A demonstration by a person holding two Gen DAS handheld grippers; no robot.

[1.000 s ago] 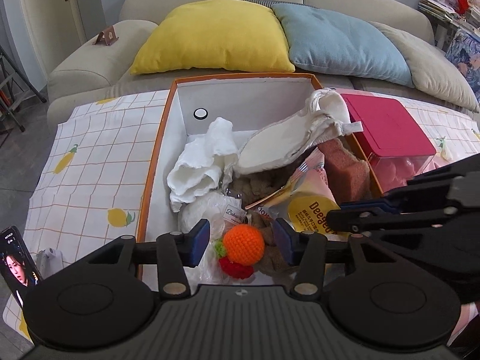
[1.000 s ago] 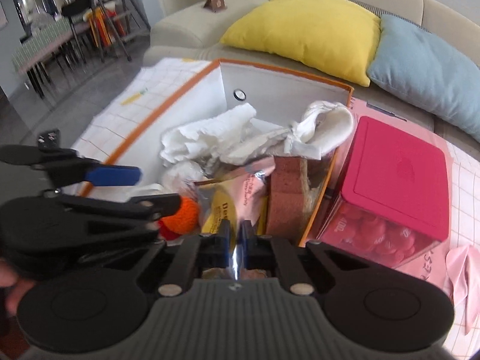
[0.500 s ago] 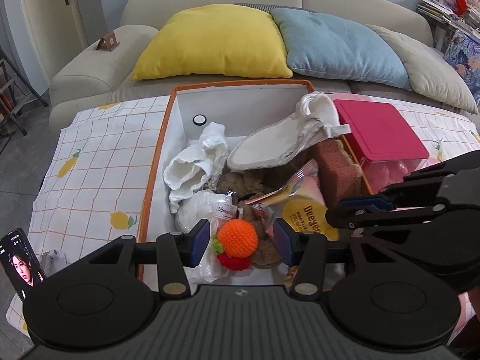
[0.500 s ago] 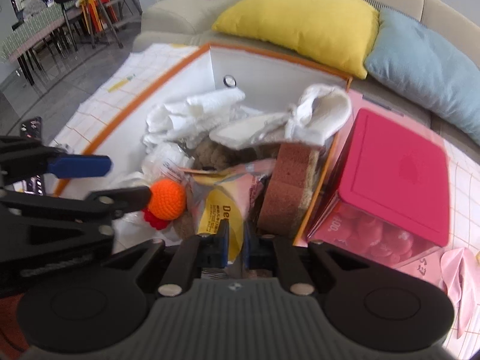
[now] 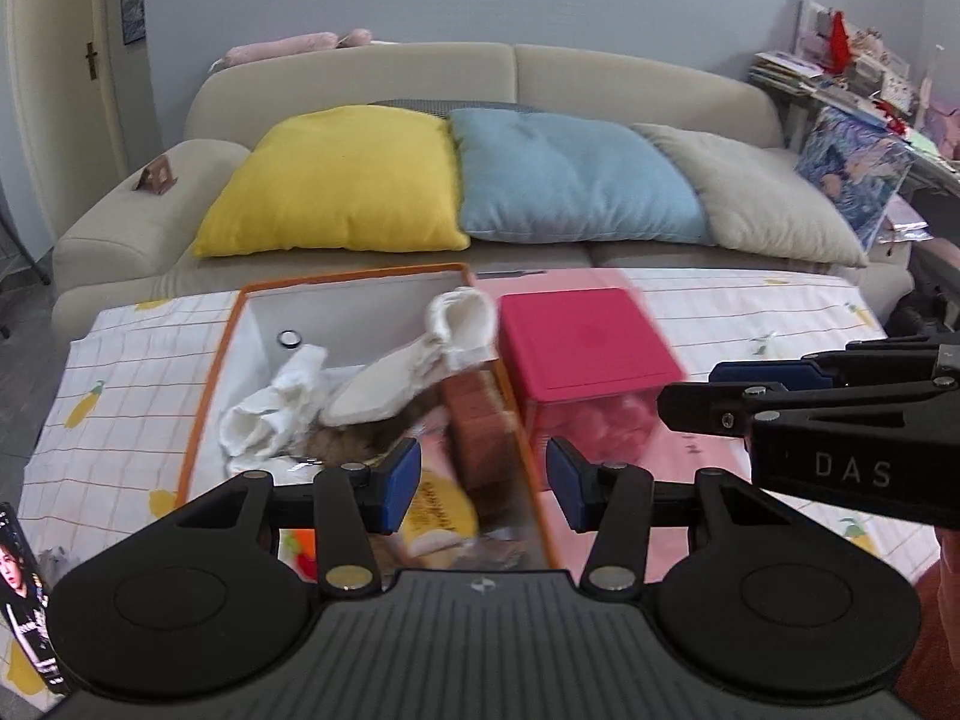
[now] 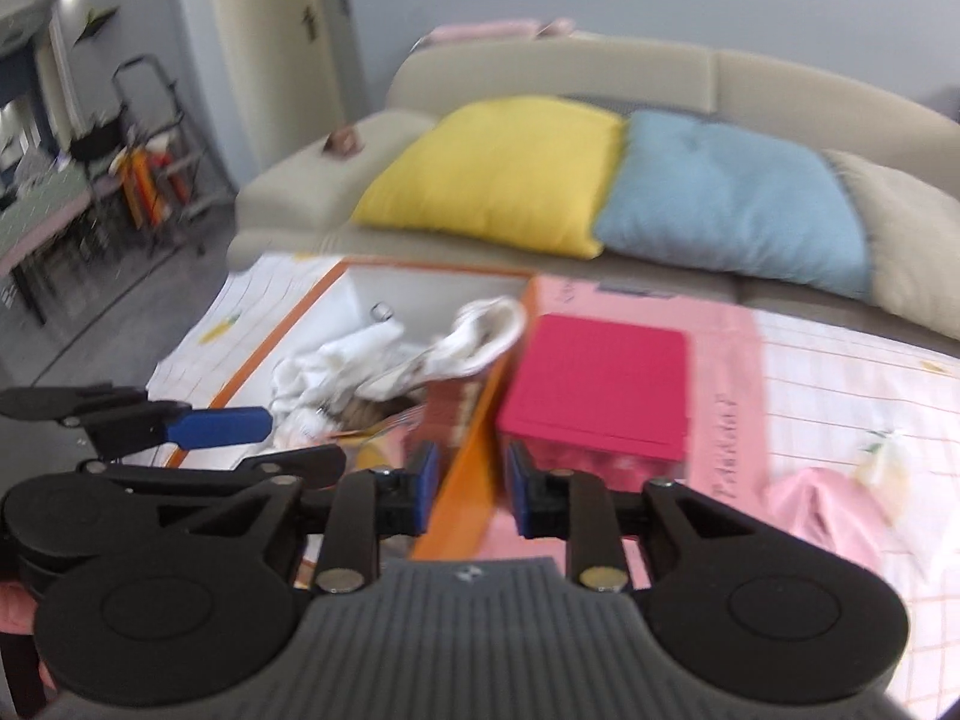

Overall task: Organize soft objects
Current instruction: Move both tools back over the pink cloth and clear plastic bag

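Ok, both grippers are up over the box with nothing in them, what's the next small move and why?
Probably swing the right gripper, empty with jaws opening, toward the pink cloth; it lies loose on the tablecloth outside the orange box, where other soft items already sit.

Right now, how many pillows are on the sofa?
3: a yellow pillow on the left, a blue pillow in the middle, a beige pillow on the right. None looks hidden.

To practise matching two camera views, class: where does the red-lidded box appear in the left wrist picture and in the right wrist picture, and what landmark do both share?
Left wrist view: the red-lidded box sits just right of centre, beside the orange-rimmed bin.
Right wrist view: the box sits at centre, right of the bin.
Shared landmark: the yellow cushion on the sofa.
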